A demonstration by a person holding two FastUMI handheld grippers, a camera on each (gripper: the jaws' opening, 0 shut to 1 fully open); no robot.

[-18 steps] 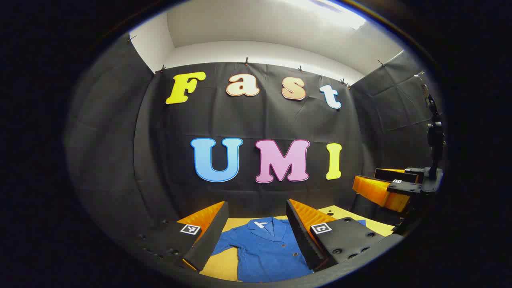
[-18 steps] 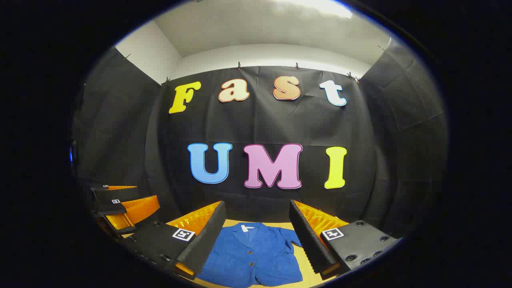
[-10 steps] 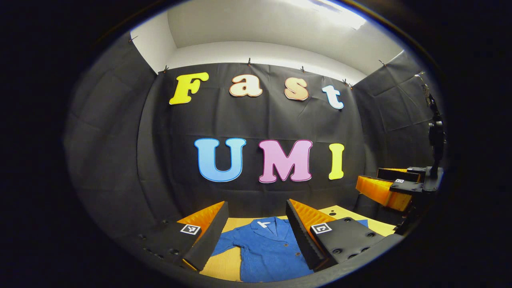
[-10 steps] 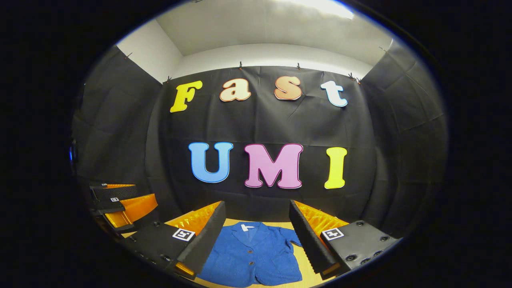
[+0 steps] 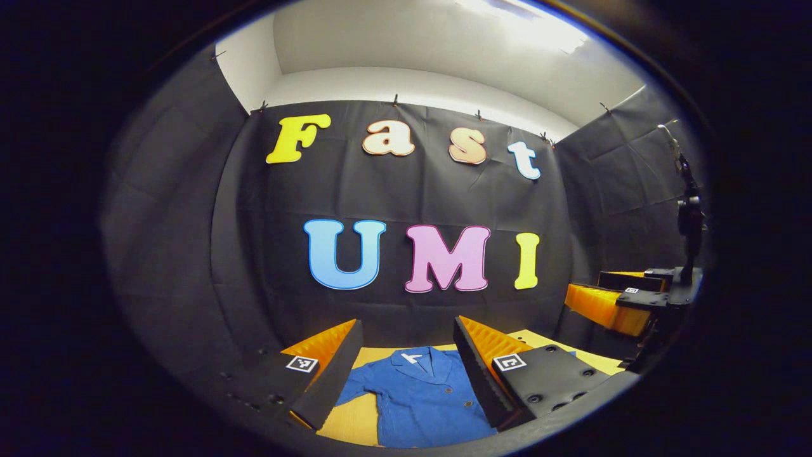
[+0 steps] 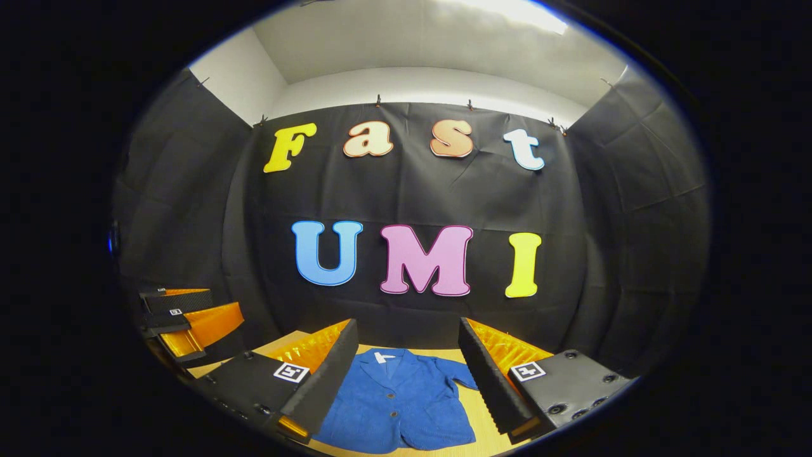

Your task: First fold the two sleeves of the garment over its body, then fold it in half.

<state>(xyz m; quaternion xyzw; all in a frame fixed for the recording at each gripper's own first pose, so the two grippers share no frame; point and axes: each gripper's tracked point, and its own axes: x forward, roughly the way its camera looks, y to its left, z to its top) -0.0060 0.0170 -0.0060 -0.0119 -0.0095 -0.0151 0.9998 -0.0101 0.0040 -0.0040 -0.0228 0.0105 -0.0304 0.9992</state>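
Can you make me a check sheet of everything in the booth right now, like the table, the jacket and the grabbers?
Surface: yellow table, bare beside the garment.
Job's things: blue jacket lying flat, buttoned, collar toward the wall, sleeves spread out, not yet folded.
Clutter: nothing seen.
Grippers: left gripper open above the jacket, holding nothing; right gripper open above it too, holding nothing.
Cables: nothing seen.
Surroundings: black cloth wall, white ceiling above it.

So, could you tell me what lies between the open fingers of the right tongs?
In the right gripper view, the blue jacket lies flat on the yellow table, framed between the right tongs' fingers, untouched.
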